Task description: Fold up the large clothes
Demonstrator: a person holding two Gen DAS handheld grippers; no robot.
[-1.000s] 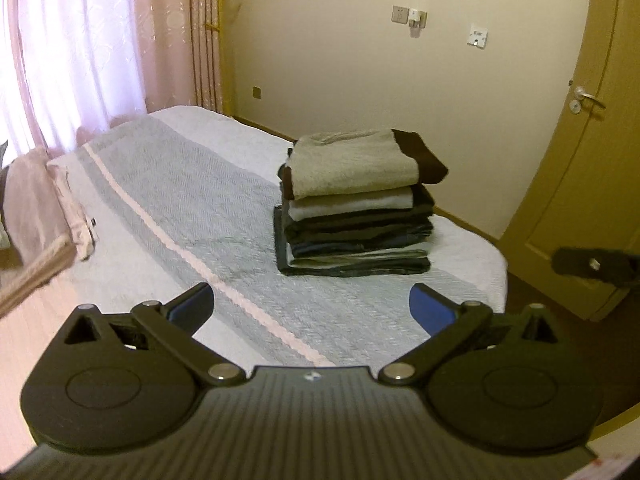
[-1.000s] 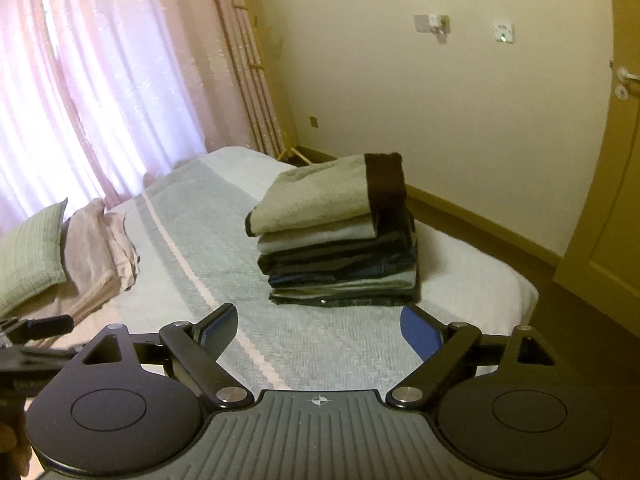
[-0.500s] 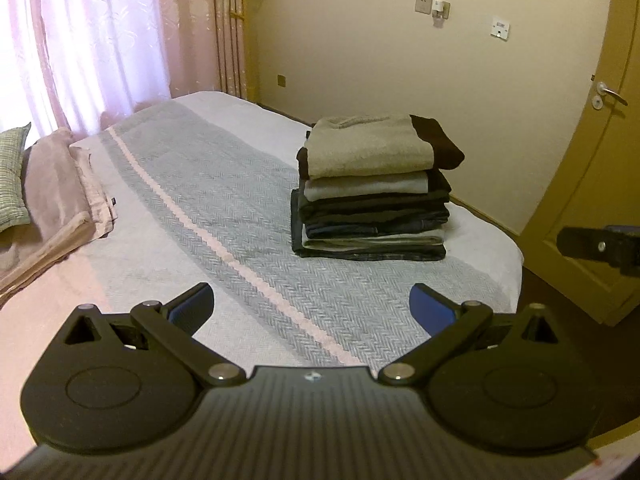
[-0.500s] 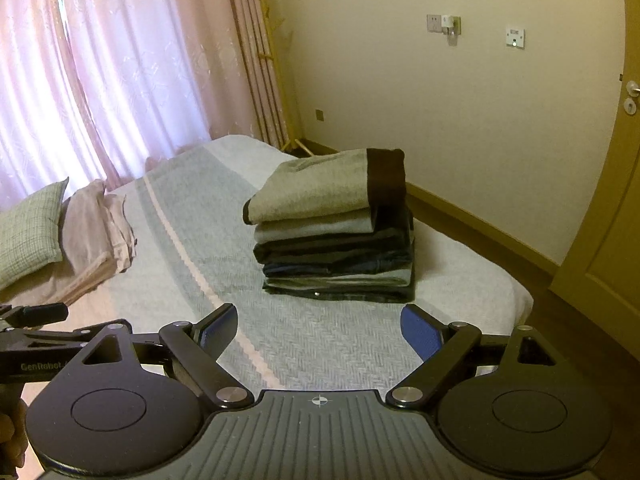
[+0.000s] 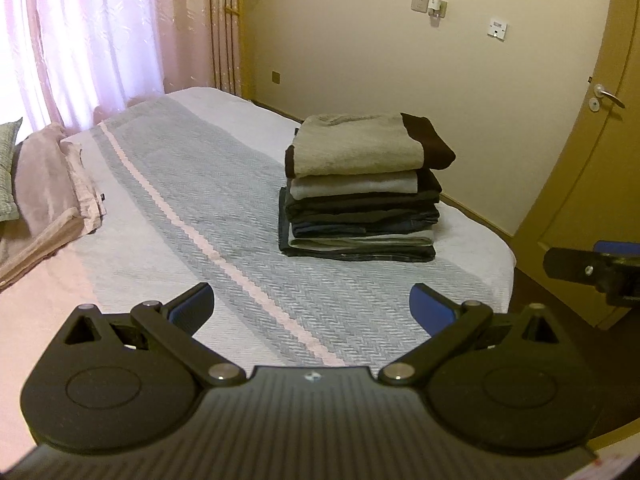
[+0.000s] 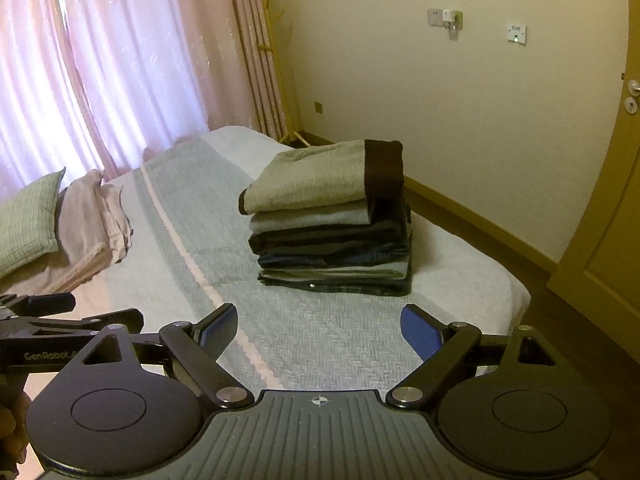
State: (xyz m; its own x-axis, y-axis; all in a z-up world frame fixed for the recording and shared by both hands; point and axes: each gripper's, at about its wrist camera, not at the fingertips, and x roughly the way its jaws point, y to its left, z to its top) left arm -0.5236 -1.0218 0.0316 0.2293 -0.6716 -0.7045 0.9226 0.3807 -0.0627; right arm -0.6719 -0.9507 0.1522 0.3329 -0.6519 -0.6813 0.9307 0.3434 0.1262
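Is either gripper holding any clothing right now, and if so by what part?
Nothing is held. The left gripper and right gripper are both open and empty, short of the folded stack.

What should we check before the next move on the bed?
1. Left hand-held gripper open and empty: ok, the blue pads stand wide apart with nothing between them.
2. Right hand-held gripper open and empty: ok.
3. Stack of folded clothes tidy and upright on the bed: ok, the beige piece with a dark brown band lies on top.
4. Working space on the bedspread in front of the stack: ok, nothing lies there.
5. An unfolded garment to fold next: cannot tell, none shows in either view; only pink bedding and a green pillow lie at the far side.
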